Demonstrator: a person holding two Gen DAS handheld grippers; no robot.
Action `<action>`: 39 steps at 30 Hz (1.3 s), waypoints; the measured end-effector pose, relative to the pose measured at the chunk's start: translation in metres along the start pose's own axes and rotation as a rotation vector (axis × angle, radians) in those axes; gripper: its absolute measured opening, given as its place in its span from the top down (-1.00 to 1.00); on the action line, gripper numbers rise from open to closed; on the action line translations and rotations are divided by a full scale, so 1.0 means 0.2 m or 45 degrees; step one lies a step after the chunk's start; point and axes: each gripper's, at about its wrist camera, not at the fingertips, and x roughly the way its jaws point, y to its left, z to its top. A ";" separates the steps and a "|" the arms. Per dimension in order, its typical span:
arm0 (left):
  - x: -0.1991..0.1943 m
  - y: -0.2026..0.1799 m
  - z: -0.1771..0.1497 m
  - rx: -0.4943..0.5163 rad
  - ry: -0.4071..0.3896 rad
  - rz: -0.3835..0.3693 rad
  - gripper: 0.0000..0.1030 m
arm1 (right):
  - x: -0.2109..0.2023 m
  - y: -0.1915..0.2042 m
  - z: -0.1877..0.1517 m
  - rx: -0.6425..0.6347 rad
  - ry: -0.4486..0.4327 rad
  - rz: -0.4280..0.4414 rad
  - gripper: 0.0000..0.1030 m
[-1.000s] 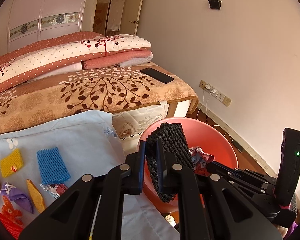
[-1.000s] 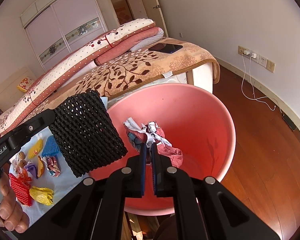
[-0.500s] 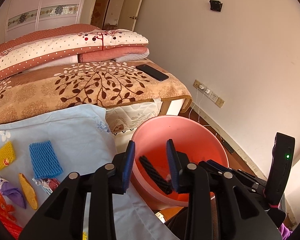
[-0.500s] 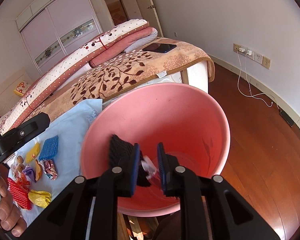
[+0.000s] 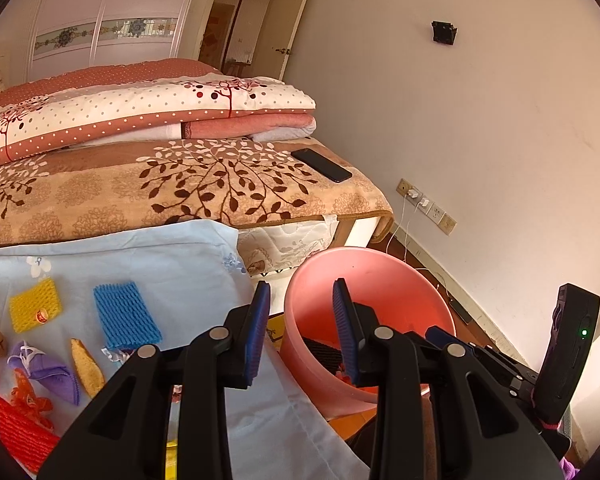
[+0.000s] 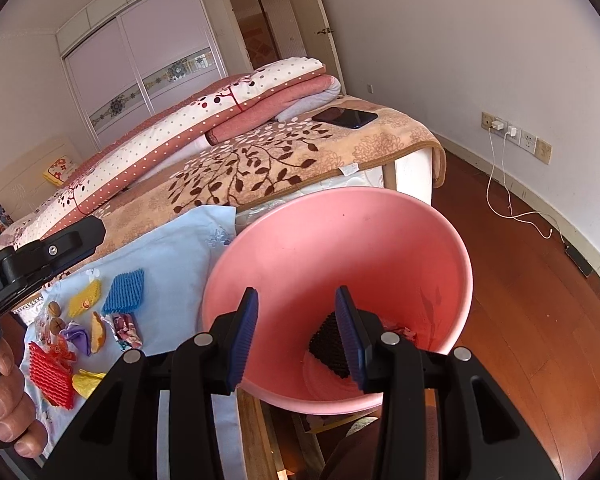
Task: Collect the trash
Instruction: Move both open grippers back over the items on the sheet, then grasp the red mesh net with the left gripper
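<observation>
Both jaws, just opened and holding nothing, hang over the pink bin, so the left gripper and right gripper, swinging back toward the foam nets left of them, could knock its rim.

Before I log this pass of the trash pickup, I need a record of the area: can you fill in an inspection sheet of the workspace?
Surface: light blue cloth spread at the bed's foot.
Job's things: pink bucket holds the black foam net and a crumpled wrapper.
Clutter: blue foam net, yellow foam net, red foam net, purple wrapper, walnuts, peel on the cloth.
Grippers: left tool and right tool open, nothing between them; both have just been opening.
Cables: white charger cable trails onto the floor.
Surroundings: phone on the bed blanket, folded quilt.
</observation>
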 end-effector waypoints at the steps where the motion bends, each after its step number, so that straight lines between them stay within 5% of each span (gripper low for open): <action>1: -0.02 0.01 0.00 -0.005 -0.005 0.007 0.37 | -0.01 0.02 0.00 -0.011 -0.006 0.010 0.24; 21: -0.48 0.38 -0.15 -0.055 -0.102 0.253 0.37 | -0.07 0.50 -0.18 -0.246 0.040 0.294 0.12; 39: -0.75 0.78 -0.44 -0.165 -0.008 0.442 0.36 | -0.03 0.76 -0.34 -0.427 0.165 0.436 -0.02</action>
